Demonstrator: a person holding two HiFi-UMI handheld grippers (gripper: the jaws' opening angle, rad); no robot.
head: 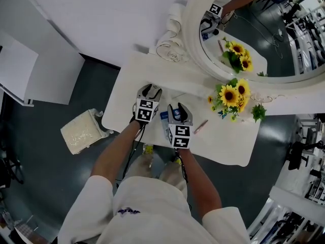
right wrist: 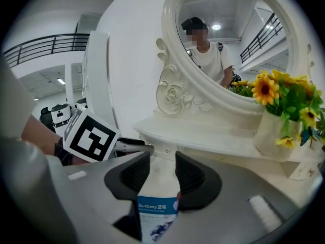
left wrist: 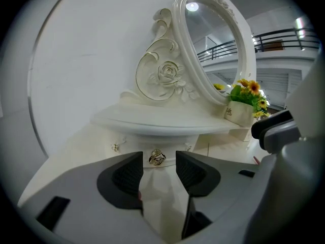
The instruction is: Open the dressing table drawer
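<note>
Gold and small, the knob (left wrist: 157, 157) is what the next move hangs on. It sits dead ahead of the left gripper (left wrist: 159, 160), in line with the gap between the jaws and, as far as I can judge, just beyond their tips. The jaws stand partly open, wider than the knob, and the ribbed black pads (left wrist: 127, 174) touch nothing. The knob is fixed to the front of the drawer (left wrist: 144, 145), a shallow white band directly behind it, under the curved shelf (left wrist: 162, 121) above it. It sticks out toward the gripper with a jaw on either side, so the pull should run straight back along that line.

The left gripper is the nearer one. The right gripper (right wrist: 162, 159) hangs to the right of the knob and a little further back from it, and it is occupied. Its jaws are drawn in on a white bottle (right wrist: 156, 207) with a blue label, the pads seeming to bear on both its sides.

The knob looks like cast metal, lumpy and ring-shaped, shiny enough to slip in a loose pinch. Around it all is glossy white lacquer: a smooth drawer front, a rounded shelf edge, a carved rose scroll (left wrist: 165, 75) above and left of the knob, and the oval mirror (left wrist: 213, 55) above and right. Further right of the knob stand sunflowers (left wrist: 249, 90) in a pale pot.
</note>
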